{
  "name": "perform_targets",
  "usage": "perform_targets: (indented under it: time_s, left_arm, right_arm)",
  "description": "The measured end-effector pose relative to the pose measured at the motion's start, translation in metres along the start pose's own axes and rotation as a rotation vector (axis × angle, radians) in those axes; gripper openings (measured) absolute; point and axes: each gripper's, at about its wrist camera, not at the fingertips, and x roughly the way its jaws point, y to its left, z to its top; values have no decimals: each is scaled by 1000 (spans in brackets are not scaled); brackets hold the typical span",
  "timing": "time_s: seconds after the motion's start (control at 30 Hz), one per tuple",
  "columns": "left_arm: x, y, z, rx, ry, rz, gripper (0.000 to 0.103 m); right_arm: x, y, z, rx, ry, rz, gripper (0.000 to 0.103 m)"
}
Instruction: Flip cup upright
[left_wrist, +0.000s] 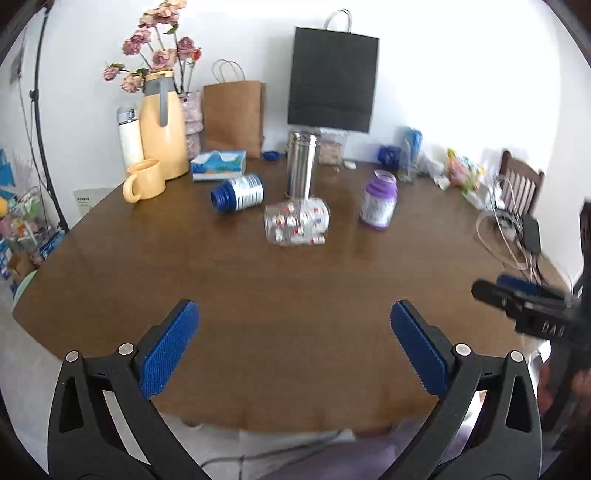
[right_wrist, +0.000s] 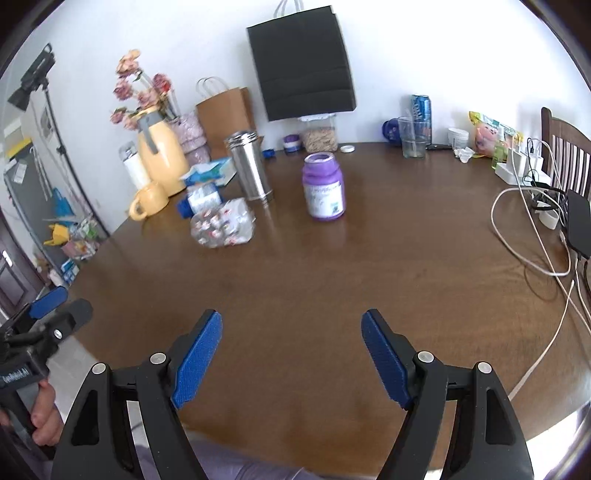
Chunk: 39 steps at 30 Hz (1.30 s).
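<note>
Left wrist view shows the brown wooden table (left_wrist: 295, 314) filling most of the frame, with the left gripper (left_wrist: 295, 343) hovering over its near edge, its two blue pads spread wide apart and holding nothing. Ahead of that gripper and well apart from it lies the cup (left_wrist: 296, 220), a clear tumbler printed with small red and white figures. It rests on its side, so by my reading the task has not begun: nothing has been grasped and the cup has yet to be stood on its base.

From the right wrist view, the right gripper (right_wrist: 291, 354) is likewise spread open and empty above the near part of the table, and the cup (right_wrist: 222, 222) sits ahead and to its left. Neither gripper is near it, so the whole reach, grasp and turn remain to be done.

Around the cup, going down in size: a steel canister (left_wrist: 302, 166) stands upright just behind it, a purple jar (left_wrist: 379, 201) stands upright to the right of it, and a blue-capped bottle (left_wrist: 238, 192) lies on its side to the left. I judge the canister to be the closest obstacle when the cup is tipped up. Which end of the cup is the open mouth is hard to tell, because the image is blurred.
</note>
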Motion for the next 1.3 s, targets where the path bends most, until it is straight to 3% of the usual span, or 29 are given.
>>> perform_targets:
  time_s: [0.2,0.33,0.5,1.3]
  left_arm:
    - [-36,-8,-18,71,-74,85,103]
    - [-36,-14,-19,28,-51,52,103]
    - [-30,-25,-27,51,-4,38,103]
    - [-35,-23,-27,37,-15,51,103]
  right_arm:
    - [-28,16,-21,38,-6,-5,82]
    - [-42,15,-37,46,-41,-38,82]
    - [-38,1,-37,109,-20,-36,82]
    - [-47,12,-41,53,-33,-63,82]
